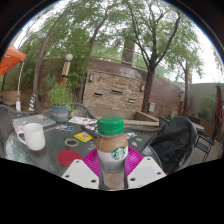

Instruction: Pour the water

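Both fingers (113, 170) press the bottle (112, 150) between them.

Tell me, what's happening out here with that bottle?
A person is using a hand-held gripper outdoors at a glass patio table. Its two fingers, with pink pads, are closed on a Starbucks bottle with a green cap, holding it upright. Beyond the bottle on the table sit a white mug, a red lid and a potted plant. No pouring shows yet: the cap is on and the bottle is not tilted.
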Motion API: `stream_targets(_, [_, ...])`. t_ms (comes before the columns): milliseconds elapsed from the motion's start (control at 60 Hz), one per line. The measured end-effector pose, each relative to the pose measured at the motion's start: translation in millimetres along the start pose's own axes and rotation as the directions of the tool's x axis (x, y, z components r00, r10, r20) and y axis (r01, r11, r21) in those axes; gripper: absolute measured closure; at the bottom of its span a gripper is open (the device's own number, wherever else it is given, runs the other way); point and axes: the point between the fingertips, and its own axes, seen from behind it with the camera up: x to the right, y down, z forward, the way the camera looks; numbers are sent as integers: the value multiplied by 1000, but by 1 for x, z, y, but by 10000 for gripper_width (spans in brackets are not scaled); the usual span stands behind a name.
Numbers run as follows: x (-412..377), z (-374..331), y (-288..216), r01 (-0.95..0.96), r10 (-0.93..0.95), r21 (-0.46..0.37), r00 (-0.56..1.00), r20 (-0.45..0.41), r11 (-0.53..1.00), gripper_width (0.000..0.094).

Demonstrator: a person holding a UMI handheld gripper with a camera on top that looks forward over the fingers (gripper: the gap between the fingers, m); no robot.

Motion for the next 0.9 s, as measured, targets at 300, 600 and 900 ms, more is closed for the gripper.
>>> stream_targets(300, [-129, 26, -130, 783, -780, 140, 619, -89, 606, 662])
stream_targets(600, [-199, 56, -125, 914, -891, 38, -384, -243, -405, 660])
stream_targets(900, [-218, 52, -133, 762, -737, 31, -615, -282, -647, 661])
